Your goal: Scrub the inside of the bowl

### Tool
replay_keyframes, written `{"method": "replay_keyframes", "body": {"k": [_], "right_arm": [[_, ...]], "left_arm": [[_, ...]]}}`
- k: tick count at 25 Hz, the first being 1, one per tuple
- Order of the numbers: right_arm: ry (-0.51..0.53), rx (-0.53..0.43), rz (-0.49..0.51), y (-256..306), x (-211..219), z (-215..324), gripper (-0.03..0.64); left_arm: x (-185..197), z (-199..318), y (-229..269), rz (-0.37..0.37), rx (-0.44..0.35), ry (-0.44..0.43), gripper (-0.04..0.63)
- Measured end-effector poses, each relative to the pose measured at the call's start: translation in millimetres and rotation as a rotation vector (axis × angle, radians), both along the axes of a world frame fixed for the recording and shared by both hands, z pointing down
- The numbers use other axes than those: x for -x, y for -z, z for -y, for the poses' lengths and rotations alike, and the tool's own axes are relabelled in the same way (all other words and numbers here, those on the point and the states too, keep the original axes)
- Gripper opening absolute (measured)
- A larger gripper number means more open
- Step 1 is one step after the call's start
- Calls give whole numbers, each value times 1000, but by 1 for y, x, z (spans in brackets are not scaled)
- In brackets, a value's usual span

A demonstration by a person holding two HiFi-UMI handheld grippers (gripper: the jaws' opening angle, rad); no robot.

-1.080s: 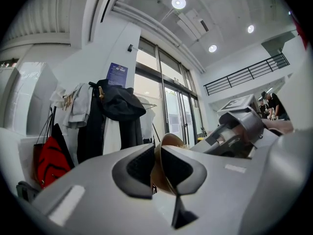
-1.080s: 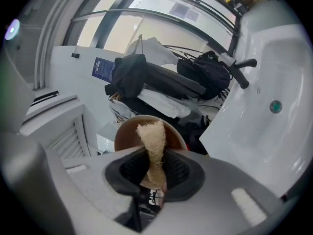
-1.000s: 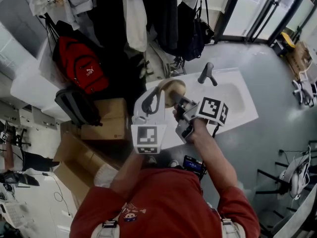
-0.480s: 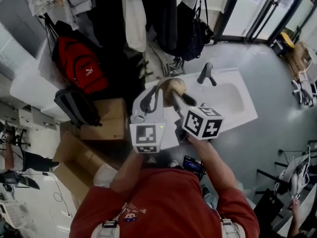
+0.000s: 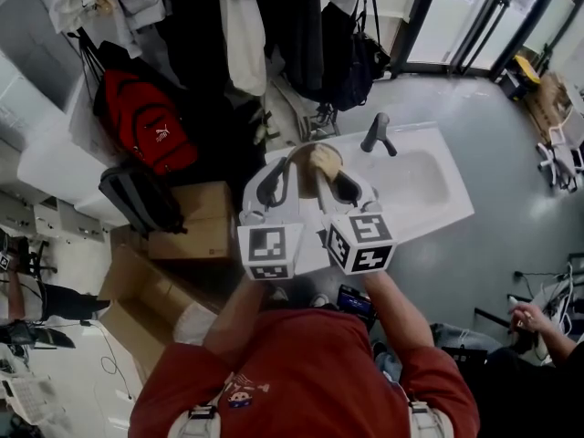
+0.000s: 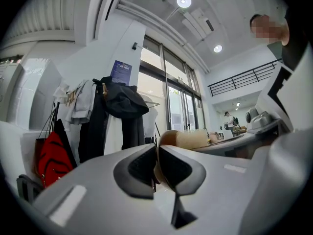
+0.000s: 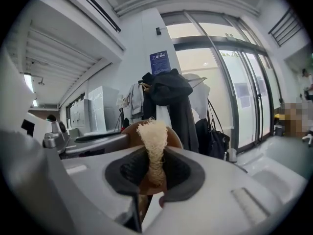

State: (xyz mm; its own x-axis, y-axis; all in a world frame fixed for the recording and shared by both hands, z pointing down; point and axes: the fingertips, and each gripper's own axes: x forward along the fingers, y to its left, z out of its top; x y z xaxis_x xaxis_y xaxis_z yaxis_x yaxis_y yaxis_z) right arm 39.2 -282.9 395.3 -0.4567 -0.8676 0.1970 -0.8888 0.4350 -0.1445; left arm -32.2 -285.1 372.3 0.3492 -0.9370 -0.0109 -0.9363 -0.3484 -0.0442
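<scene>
The left gripper (image 6: 156, 167) has its two pale grey fingers (image 6: 134, 168), lined with dark ribbed pads, pressed on the thin rim of a round tan wooden bowl (image 6: 188, 139), the jaws having just closed further onto it. Beyond the bowl a black jacket (image 6: 123, 102) and pale garments hang on a rack. A red backpack (image 6: 51, 155) sits at lower left, and tall glass doors (image 6: 171, 99) stand under round ceiling lights (image 6: 184, 1).
</scene>
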Motion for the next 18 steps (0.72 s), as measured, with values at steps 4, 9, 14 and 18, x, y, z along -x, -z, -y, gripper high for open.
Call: {"method": "replay_keyframes", "body": {"k": [4,9,14,18], "right_arm": [[-13,-40,-16,4,-2,-1,77],[-20,-122,-80,10,1,-6,77],[-21,-185,-91,16,3,-12,77],[-29,-253,-96,27,3,-17,77]], "left_arm": [[-1,1,0,1,1,-2,29],[2,3,0,-6,3,5,23],[5,4,-3,-6,14,15,23],[10,7,-7,-13,30,25,23]]}}
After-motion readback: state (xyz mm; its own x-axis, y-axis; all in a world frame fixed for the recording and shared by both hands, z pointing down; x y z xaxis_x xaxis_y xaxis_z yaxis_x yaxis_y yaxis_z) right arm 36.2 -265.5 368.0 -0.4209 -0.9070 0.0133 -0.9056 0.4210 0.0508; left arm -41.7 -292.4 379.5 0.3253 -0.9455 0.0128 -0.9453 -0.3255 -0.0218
